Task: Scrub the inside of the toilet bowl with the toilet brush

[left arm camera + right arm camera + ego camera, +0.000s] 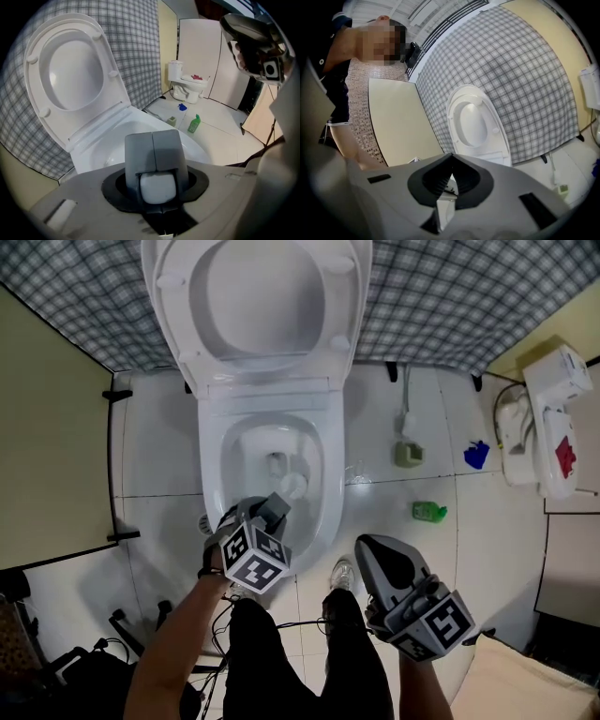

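Toilet brush (292, 486) reaches into the toilet bowl (332, 479), its white handle (158, 186) clamped in the left gripper (277, 507); right gripper (375, 554) hangs closed, empty, beside the bowl.

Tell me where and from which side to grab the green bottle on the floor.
Grip the green bottle round its wide body, just below the narrower cap. It seems to stand upright with bare floor around it, so a level approach from the near side looks best. From above, only the small cap offers itself.
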Available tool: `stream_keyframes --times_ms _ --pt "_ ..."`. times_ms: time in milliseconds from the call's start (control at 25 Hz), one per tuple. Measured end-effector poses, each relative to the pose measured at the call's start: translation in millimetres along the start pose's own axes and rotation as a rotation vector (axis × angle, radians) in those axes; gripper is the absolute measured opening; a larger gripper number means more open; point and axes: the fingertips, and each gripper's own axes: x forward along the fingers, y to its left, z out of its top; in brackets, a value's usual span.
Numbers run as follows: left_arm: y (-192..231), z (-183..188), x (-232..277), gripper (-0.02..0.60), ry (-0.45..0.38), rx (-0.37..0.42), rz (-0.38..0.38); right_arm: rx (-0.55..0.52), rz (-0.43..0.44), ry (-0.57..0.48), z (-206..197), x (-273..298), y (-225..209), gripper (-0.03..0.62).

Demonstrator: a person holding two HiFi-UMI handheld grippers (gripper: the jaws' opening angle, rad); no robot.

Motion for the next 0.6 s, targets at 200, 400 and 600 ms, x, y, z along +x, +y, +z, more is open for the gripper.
stream_keyframes --times_ms 200,400,600 --pt "-13.9 -34.5 -19.0 0.169 0.073 0.087 -0.06 0.008 0.025 -0.013 -3.7 9.7 21.6 0.0" --pt "-4.6 -60.6 -35.2 0.168 0.122 0.107 -0.028 0.005 0.055 -0.013 -6.0 18.8 41.0 0.0" --pt "17.5 -70.9 -44.5 0.167 0.158 0.079 0.027 0.0 0.057 -0.011 -2.4 22.0 42.8 0.0"
